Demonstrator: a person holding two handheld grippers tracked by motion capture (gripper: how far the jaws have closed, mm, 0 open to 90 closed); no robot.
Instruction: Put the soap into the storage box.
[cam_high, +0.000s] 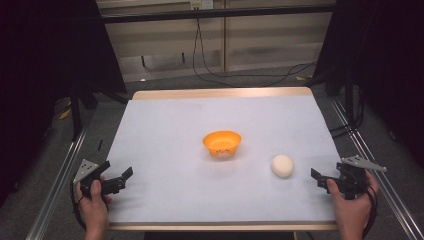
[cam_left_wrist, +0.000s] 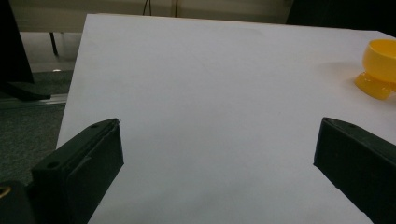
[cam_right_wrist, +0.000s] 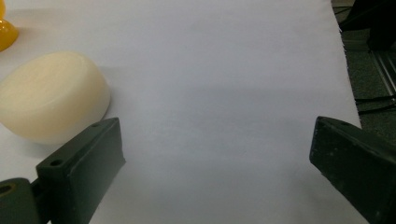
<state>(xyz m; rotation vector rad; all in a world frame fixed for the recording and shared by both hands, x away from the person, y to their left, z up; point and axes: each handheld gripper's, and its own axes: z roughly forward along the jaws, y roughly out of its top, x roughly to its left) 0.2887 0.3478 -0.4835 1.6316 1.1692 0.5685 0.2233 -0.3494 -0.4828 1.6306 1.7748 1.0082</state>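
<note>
Both grippers rest with jaws wide apart and empty: left gripper (cam_high: 117, 181) at the table's near left, right gripper (cam_high: 322, 181) near right, just beside a cream round puck (cam_high: 282, 165). An orange bowl (cam_high: 222, 142) sits mid-table. An off-centre pinch could likely squirt the smooth puck sideways

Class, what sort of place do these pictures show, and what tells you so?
Probably a lab recording station: a white-covered table with dark curtains at its sides, loose cables on the floor behind, and a person holding a left gripper and right gripper.
</note>
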